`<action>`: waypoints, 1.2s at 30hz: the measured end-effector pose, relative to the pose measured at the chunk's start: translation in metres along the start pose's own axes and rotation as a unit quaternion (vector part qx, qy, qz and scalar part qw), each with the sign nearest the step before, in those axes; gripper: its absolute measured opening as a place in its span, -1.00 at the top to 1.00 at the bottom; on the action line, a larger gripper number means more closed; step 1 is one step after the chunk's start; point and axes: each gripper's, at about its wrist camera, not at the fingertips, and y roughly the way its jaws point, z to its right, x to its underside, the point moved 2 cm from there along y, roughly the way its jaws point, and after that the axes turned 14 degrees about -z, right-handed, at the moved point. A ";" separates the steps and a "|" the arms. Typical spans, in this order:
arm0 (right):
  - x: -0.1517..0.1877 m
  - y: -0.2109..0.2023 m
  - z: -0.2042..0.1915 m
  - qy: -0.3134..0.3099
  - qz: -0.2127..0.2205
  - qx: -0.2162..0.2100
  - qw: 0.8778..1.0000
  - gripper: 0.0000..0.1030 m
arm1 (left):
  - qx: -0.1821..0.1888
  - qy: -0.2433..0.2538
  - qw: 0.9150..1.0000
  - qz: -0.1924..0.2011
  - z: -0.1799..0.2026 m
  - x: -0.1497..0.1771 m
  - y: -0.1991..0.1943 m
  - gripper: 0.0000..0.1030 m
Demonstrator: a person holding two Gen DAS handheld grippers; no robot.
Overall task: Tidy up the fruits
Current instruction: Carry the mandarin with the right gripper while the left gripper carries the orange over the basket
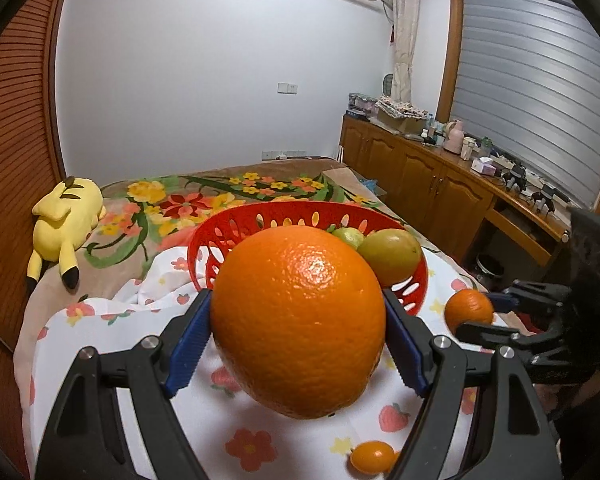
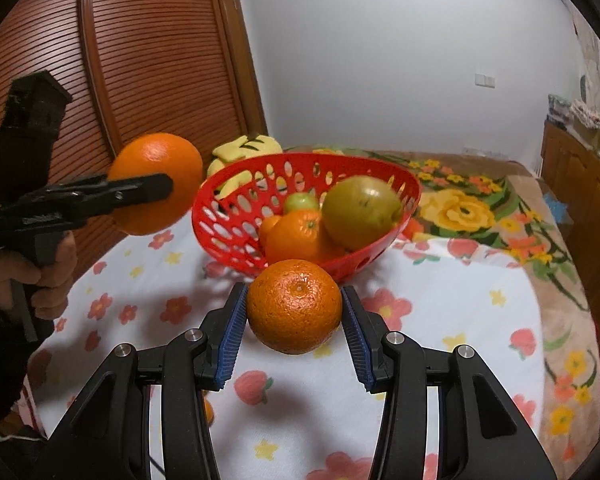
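My left gripper (image 1: 298, 336) is shut on a large orange (image 1: 300, 320), held above the flowered cloth just short of the red basket (image 1: 236, 220). My right gripper (image 2: 294, 316) is shut on a smaller orange (image 2: 295, 306), also lifted in front of the red basket (image 2: 228, 200). From the right wrist view the left gripper (image 2: 156, 190) shows at the left with the large orange (image 2: 158, 182). The basket holds a yellow-green pear (image 2: 360, 216), a small green fruit (image 2: 300, 202) and an orange (image 2: 296, 236). In the left wrist view the right gripper (image 1: 476, 314) and its orange (image 1: 468, 310) appear at the right.
A small kumquat (image 1: 372, 456) lies on the white flowered cloth (image 2: 440, 320) near my left gripper. A yellow plush toy (image 1: 66, 220) rests at the bed's left by the wooden wardrobe (image 2: 100, 60). Wooden cabinets (image 1: 440, 184) with clutter run along the right. A hand (image 2: 40, 276) holds the left gripper's handle.
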 end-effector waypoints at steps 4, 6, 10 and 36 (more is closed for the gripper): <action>-0.011 -0.002 0.003 -0.005 0.003 0.008 1.000 0.09 | -0.001 0.004 1.000 -0.010 0.001 -0.006 0.010 -0.55; -0.017 -0.002 0.004 -0.008 0.004 0.011 1.000 0.09 | -0.002 0.007 1.000 -0.015 0.003 -0.009 0.015 -0.55; -0.026 0.003 0.006 -0.013 0.003 0.012 1.000 0.09 | -0.008 0.017 1.000 -0.020 0.007 -0.015 0.024 -0.55; -0.030 0.015 0.014 -0.016 0.003 0.003 1.000 0.09 | -0.058 0.028 0.996 -0.059 0.023 -0.019 0.066 -0.57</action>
